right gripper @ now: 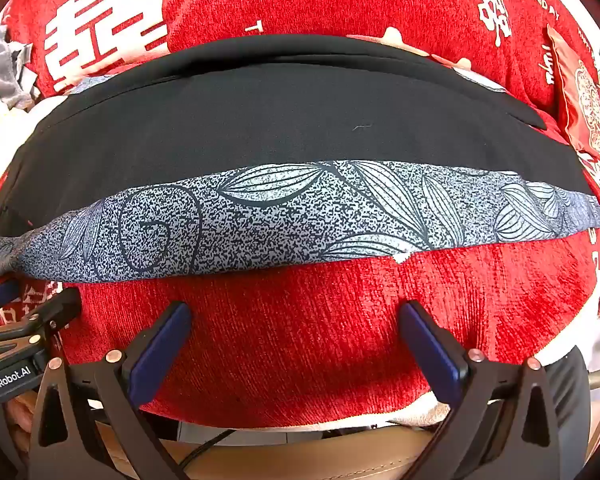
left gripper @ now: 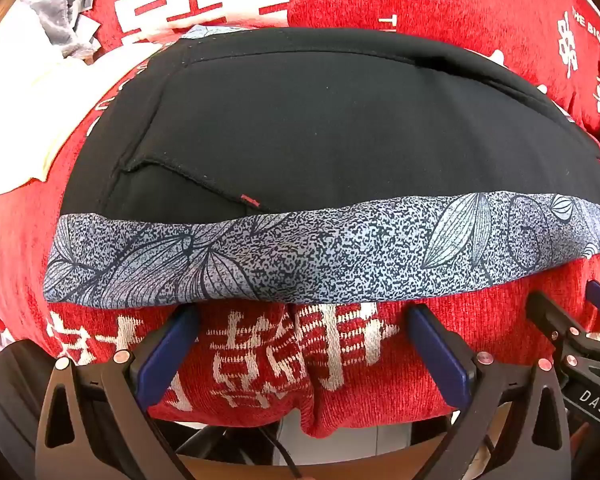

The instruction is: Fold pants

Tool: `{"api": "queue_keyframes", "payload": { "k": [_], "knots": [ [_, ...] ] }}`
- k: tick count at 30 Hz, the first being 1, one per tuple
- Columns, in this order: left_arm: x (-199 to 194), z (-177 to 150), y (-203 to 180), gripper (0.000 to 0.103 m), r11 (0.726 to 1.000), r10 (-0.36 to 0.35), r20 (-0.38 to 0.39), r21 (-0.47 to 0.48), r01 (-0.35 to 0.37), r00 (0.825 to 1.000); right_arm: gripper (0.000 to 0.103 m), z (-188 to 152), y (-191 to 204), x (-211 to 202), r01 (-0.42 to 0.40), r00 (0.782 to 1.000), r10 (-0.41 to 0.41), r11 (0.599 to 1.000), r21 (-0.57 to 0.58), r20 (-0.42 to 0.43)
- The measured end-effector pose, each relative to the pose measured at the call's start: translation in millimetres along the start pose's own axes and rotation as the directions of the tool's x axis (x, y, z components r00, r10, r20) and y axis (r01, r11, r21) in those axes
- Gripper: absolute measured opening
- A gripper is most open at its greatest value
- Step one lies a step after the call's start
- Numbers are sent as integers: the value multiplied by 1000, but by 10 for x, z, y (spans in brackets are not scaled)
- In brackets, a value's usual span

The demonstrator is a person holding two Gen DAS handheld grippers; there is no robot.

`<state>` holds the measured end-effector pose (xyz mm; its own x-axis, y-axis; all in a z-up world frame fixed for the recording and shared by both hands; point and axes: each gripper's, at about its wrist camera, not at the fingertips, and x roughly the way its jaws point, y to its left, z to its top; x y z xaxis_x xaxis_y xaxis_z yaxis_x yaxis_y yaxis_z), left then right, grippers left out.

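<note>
The pants [left gripper: 320, 120] are matt black knit cloth with a grainy printed side band [right gripper: 300, 216]. The blanket [right gripper: 300, 320] beneath looks like rough, ribbed red chenille. Fingertips [left gripper: 172, 344] carry smooth blue pads, possibly rubber.

The left gripper [left gripper: 300, 312] has its jaws spread wide, the blue-padded fingers [left gripper: 168, 344] pointing toward twelve o'clock and clasping nothing. The right gripper [right gripper: 296, 308] matches it — jaws wide apart, nothing between them. They sit side by side — each shows at the other's view edge.
</note>
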<state>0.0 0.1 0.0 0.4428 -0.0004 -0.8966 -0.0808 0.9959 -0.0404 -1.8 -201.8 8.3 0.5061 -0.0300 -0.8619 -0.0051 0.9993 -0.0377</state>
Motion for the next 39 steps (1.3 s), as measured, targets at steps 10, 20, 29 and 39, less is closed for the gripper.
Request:
{"api": "queue_keyframes", "payload": {
  "k": [10,20,29,39],
  "knots": [
    [-7,0,-3,103,1000,7,3,0,-7,1000,103,1,9,-8,-1,1000,1,1000,1,-1],
    [-47,18,-35,103,1000,13,-22,-1,-13,1000,103,8,-3,-2,-2,1000,2,1000,5,0],
    [-409,-56,-46,103,998,55,74,14,-56,996,103,-2,17,-107,-10,1000,10,999,-38,-10],
    [-759,130,30,103,995,100,146,-27,-97,984,103,240,223,-699,38,982,-8,987,-158,187]
  ]
}}
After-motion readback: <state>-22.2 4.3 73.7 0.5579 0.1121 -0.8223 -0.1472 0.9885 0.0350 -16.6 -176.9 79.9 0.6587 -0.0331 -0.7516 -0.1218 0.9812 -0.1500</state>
